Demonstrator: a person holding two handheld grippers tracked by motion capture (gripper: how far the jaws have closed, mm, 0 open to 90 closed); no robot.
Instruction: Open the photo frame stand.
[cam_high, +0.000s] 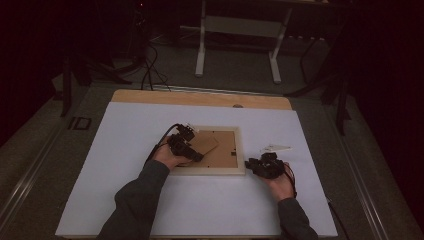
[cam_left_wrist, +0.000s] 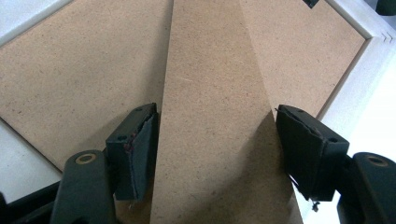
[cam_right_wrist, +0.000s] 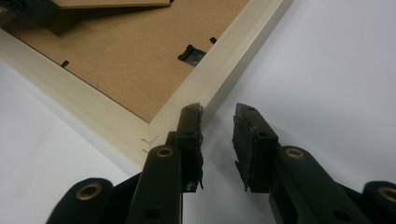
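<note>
A picture frame (cam_high: 216, 172) lies face down on the white sheet covering the desk (cam_high: 150, 210), near its middle, brown backing board (cam_high: 227, 150) upward. A tapered hardboard stand leg (cam_high: 206, 144) lies on the backing, its free end lifted slightly off the board as seen at the top of the right gripper view.

The left gripper (cam_left_wrist: 215, 140) is over the near-left part of the backing. Its fingers (cam_left_wrist: 140, 149) stand wide, one on each side of the stand leg (cam_left_wrist: 215, 116), which runs straight away from the camera between them. The pads sit at the leg's two long edges; no clamping pressure is apparent, and I judge the leg straddled, not gripped.

The right gripper (cam_right_wrist: 218, 140) rests at the frame's near-right corner (cam_right_wrist: 159, 128). Its fingers (cam_right_wrist: 191, 135) are part-open with nothing but white sheet in the gap. One finger lies against the frame's outer edge; the other is clear of it on the desk.

Governing relation: the leg's long axis lines up with the left gripper's pointing direction, so closing would pinch across its width. The left hand is plainly the nearer to the leg; the right appears placed to brace the frame against sliding.

A hanger clip (cam_right_wrist: 191, 53) sits on the backing by the frame's inner edge.
</note>
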